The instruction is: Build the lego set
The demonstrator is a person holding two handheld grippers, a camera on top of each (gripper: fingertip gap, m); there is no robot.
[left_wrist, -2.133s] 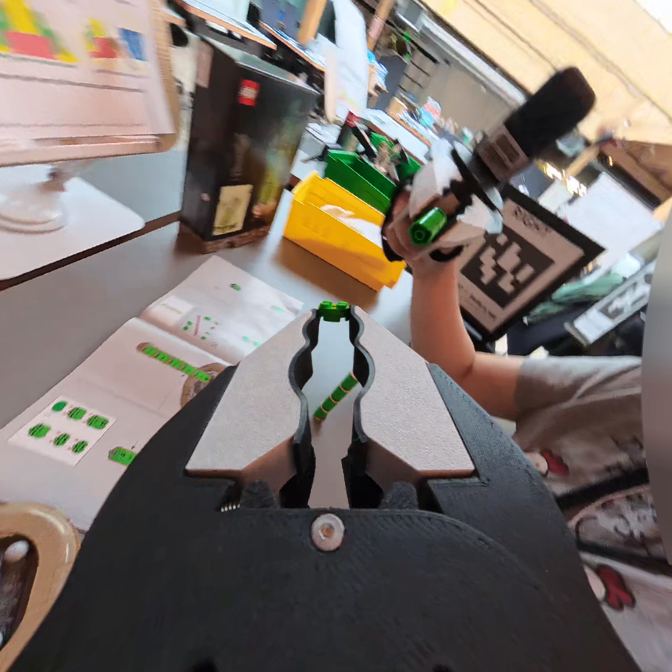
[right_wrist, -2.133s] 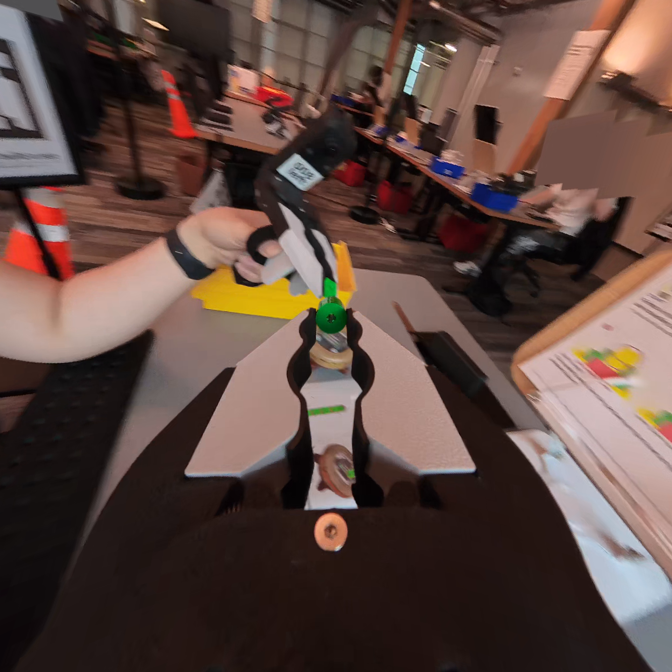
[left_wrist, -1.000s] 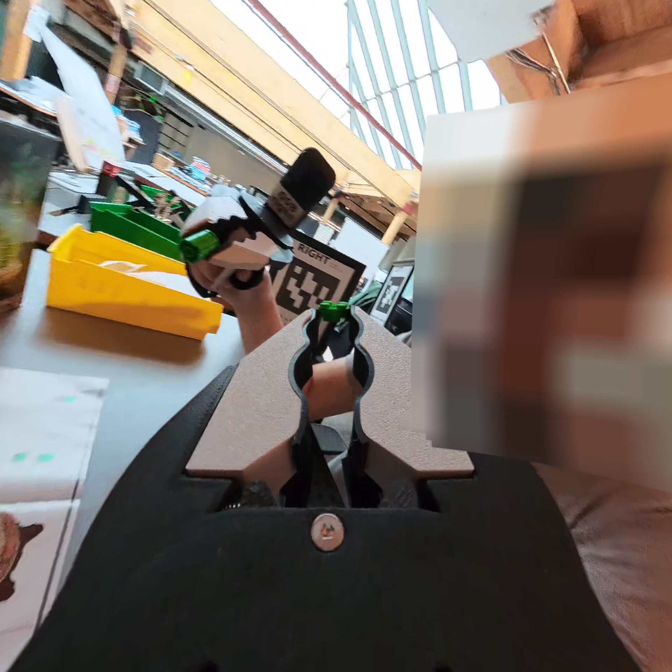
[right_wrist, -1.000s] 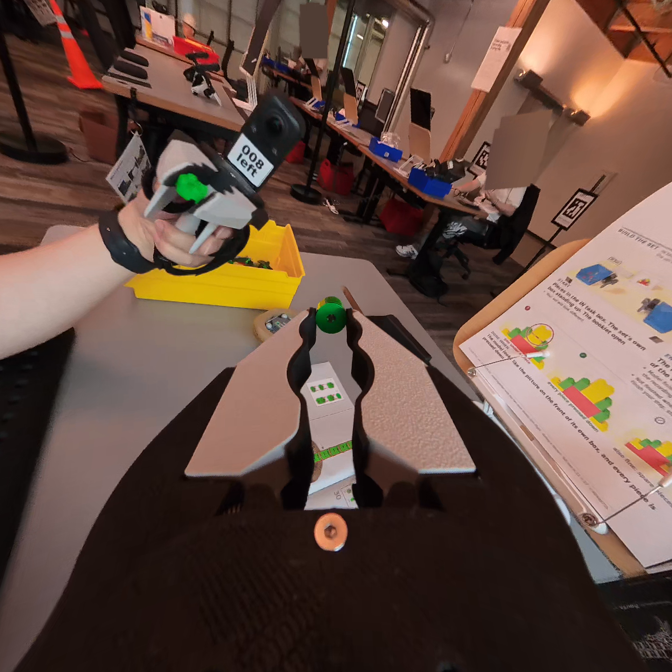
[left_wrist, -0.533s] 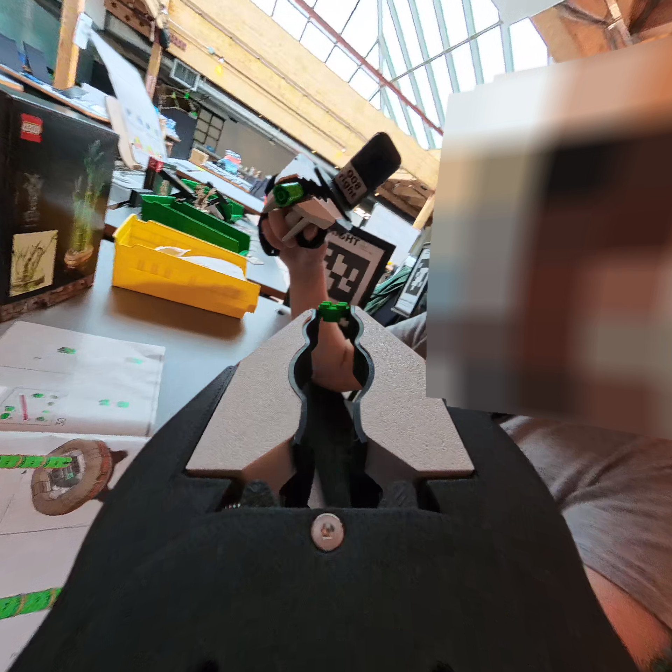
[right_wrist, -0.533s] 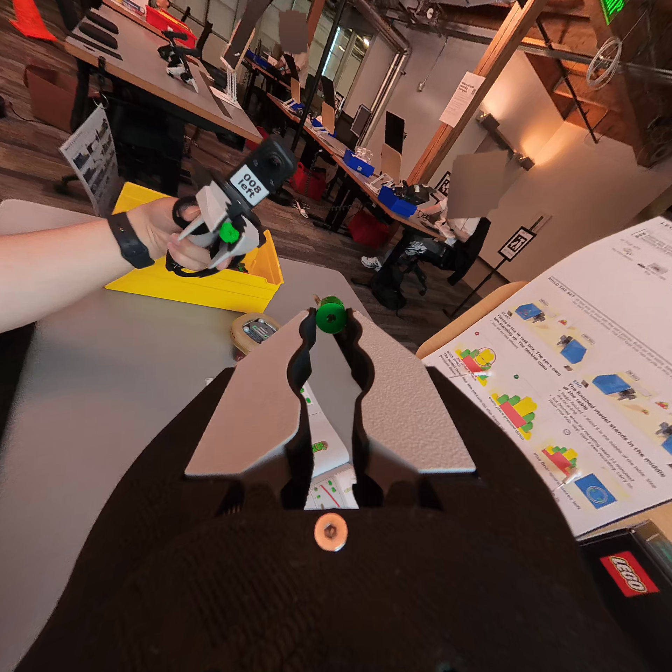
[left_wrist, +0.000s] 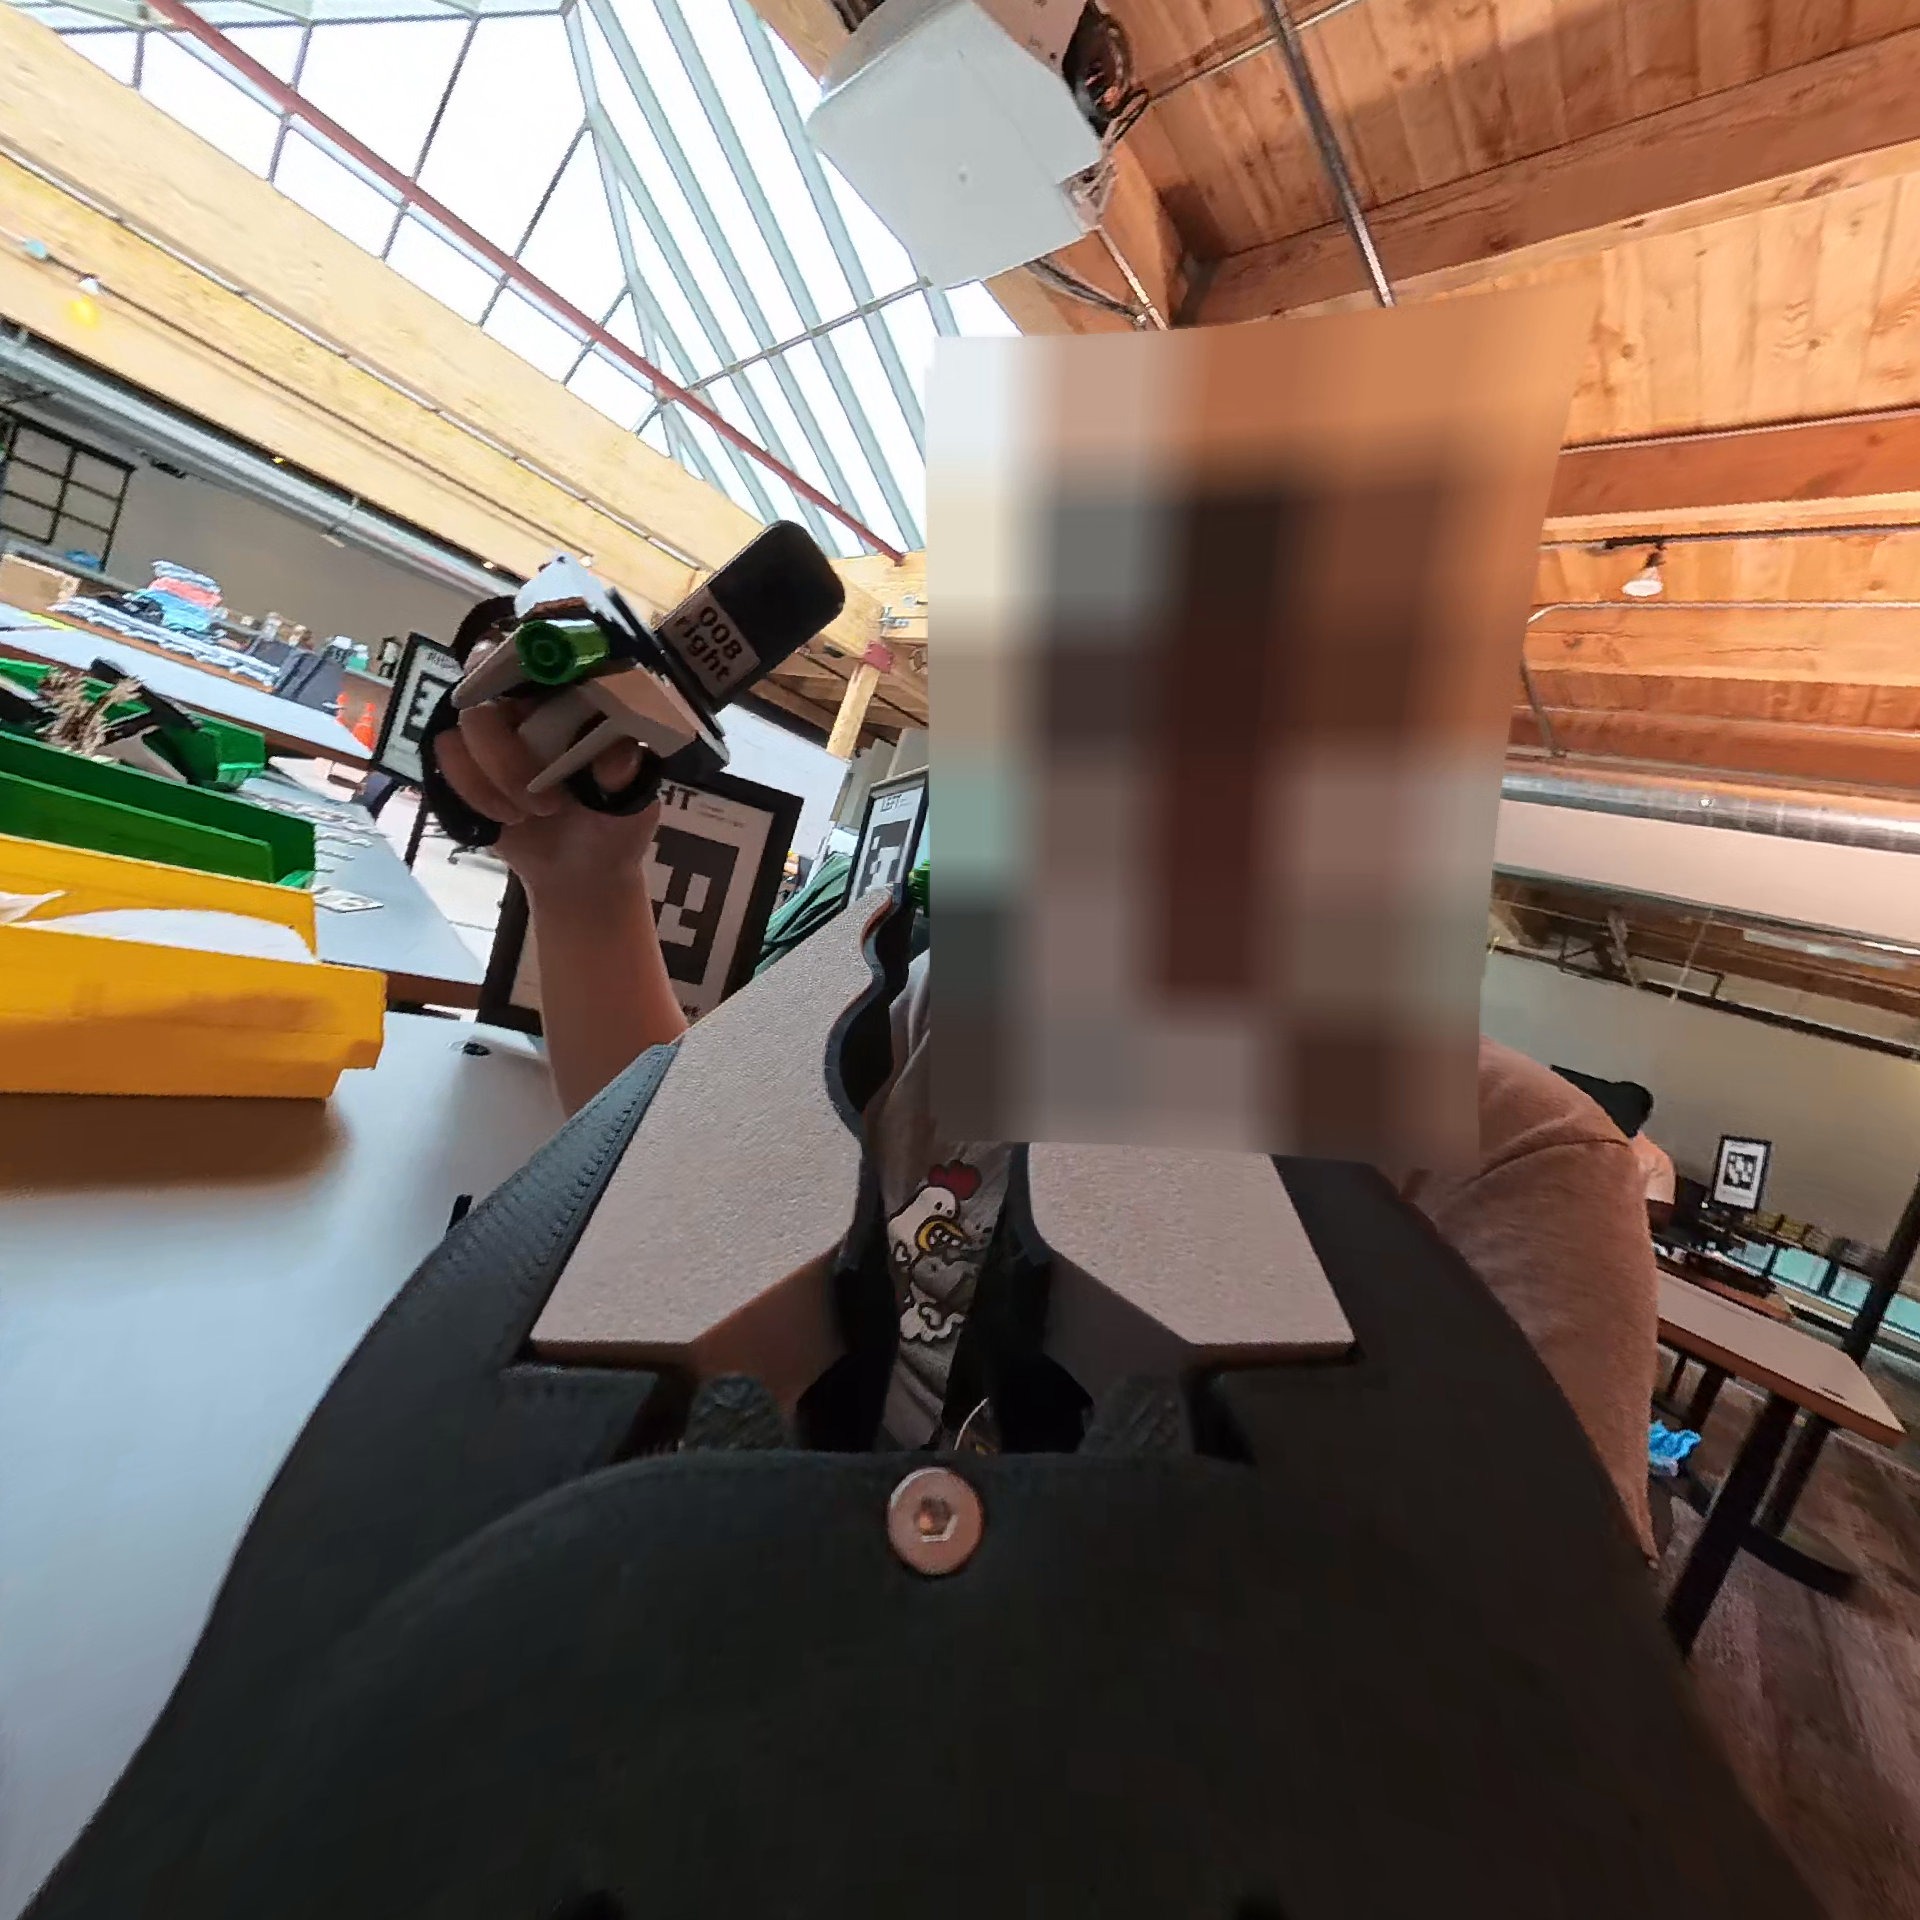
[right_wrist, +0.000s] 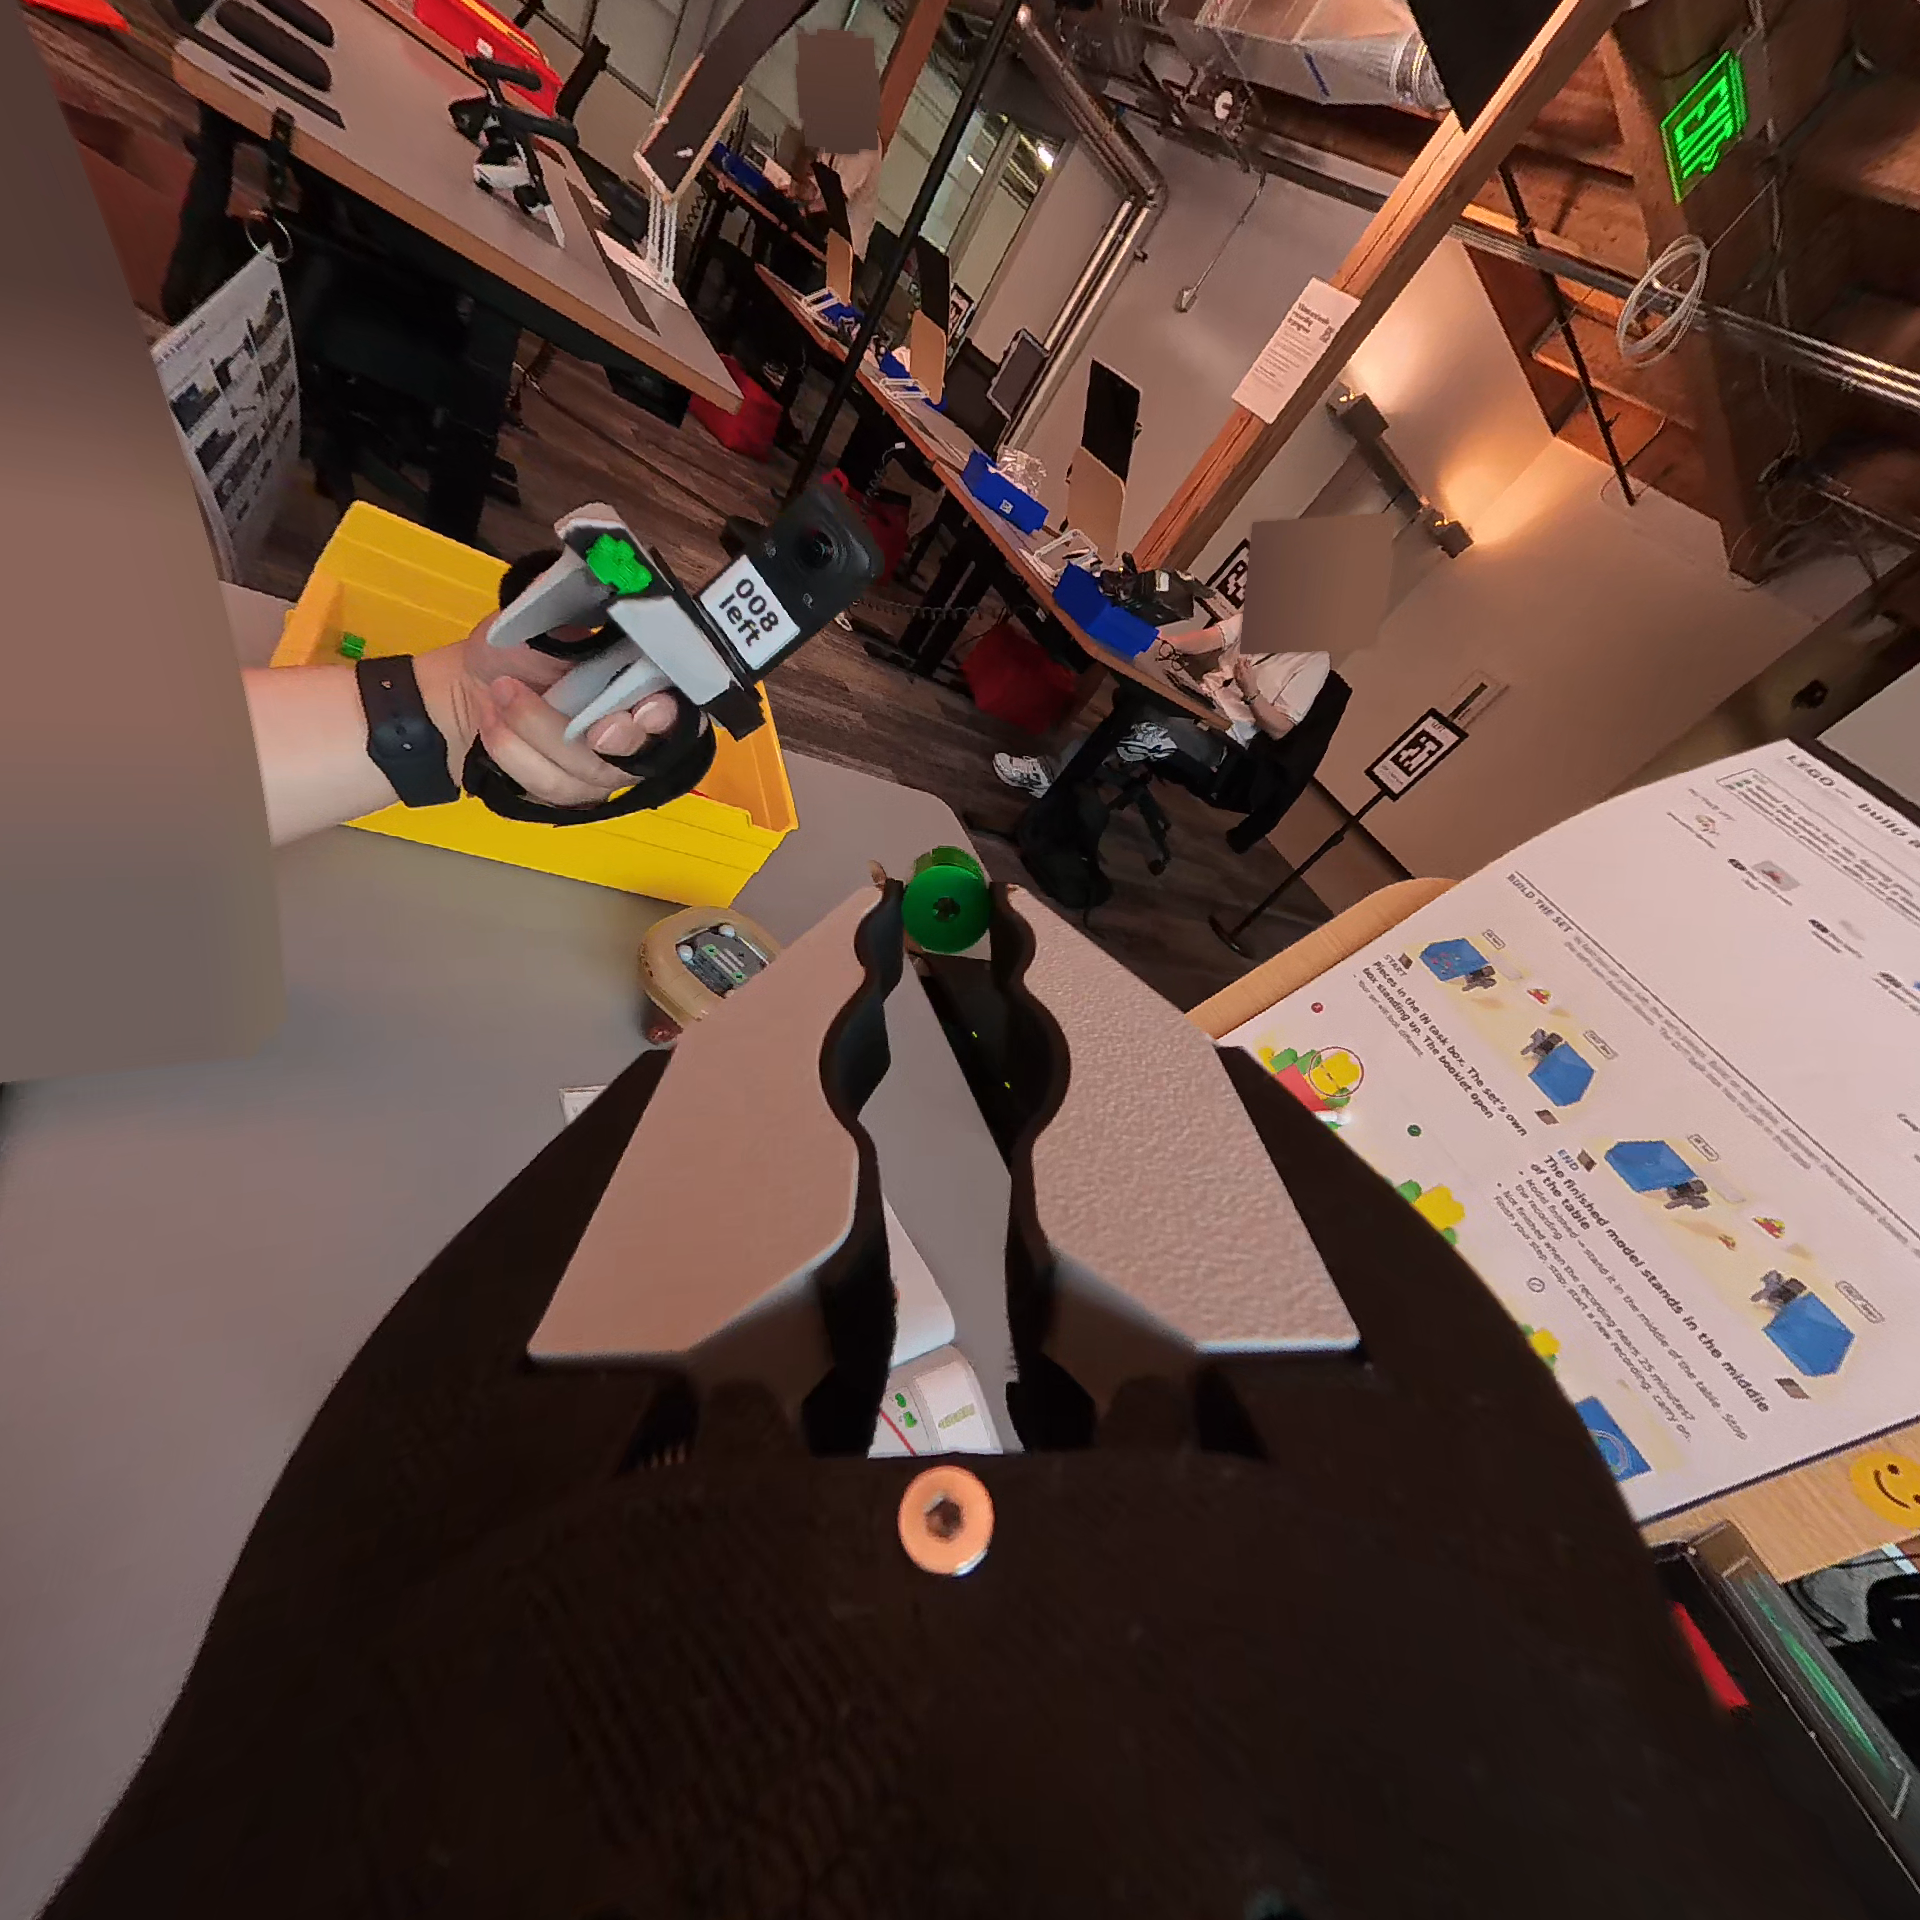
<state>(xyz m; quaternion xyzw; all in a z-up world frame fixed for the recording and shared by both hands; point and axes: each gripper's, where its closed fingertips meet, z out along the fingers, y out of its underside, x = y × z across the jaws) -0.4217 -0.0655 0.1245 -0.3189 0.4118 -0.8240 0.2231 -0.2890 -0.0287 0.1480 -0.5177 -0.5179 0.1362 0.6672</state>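
My right gripper is shut on a green round lego piece, held in the air above the grey table. It also shows in the left wrist view, raised in a hand with the green round piece at its tips. My left gripper is shut on a small green lego piece, raised over the yellow bin. In the left wrist view my left gripper has its tips partly behind a blurred patch; a sliver of the green piece shows. The two grippers are apart.
A tan round lego base lies on the table beside the yellow bin. A green bin stands behind it. An instruction board stands at right, a booklet lies below my right gripper, and a dark box is at bottom right.
Both grippers have risen and tilted upward away from the table, each still holding its green piece. The left wrist view has swung from the booklet to the person and ceiling.
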